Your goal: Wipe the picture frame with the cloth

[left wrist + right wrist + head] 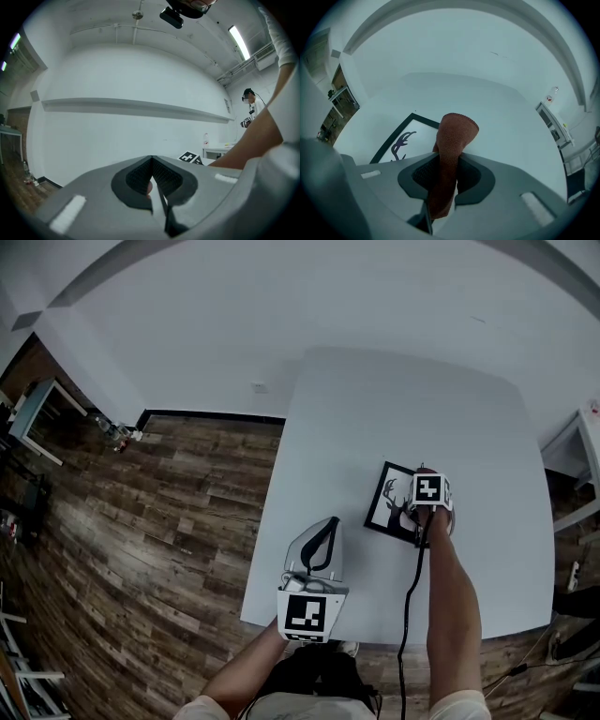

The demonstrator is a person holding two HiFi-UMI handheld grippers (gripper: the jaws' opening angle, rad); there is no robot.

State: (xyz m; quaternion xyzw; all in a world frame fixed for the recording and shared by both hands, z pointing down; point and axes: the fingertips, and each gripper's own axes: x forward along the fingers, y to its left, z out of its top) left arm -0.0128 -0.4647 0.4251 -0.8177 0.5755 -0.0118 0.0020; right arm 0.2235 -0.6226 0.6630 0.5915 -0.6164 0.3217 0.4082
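**Operator:** Where does the job stand?

**Inspector:** Item one. Your right gripper (pixel 449 164) is clamped on a rust-brown cloth (pixel 455 133). The cloth runs up between the jaws and its folded end stands out past the tips. Taking up the cloth is therefore done.

**Operator:** And the frame?

**Inspector:** The picture frame (pixel 392 501), black-edged with a stag print, lies flat on the white table (pixel 375 399), toward your right. In the head view your right gripper sits over the frame's right-hand edge. In the right gripper view the cloth's end hangs above the frame's right border and the bare table beside it. Whether the cloth touches the frame, I cannot tell.

**Operator:** The other hand?

**Inspector:** Your left gripper (pixel 323 532) has its jaws closed tip to tip with nothing between them. You hold it at the table's near left edge, well apart from the frame and pointing toward the wall (pixel 117 140). It is not steadying the frame.

**Operator:** What's left?

**Inspector:** In my judgement, the wiping itself. No streak or mark shows which part of the frame has been covered, so I count the whole face and all four borders as outstanding. You are placed to work from the right side. The left half and the far edge remain to be reached.
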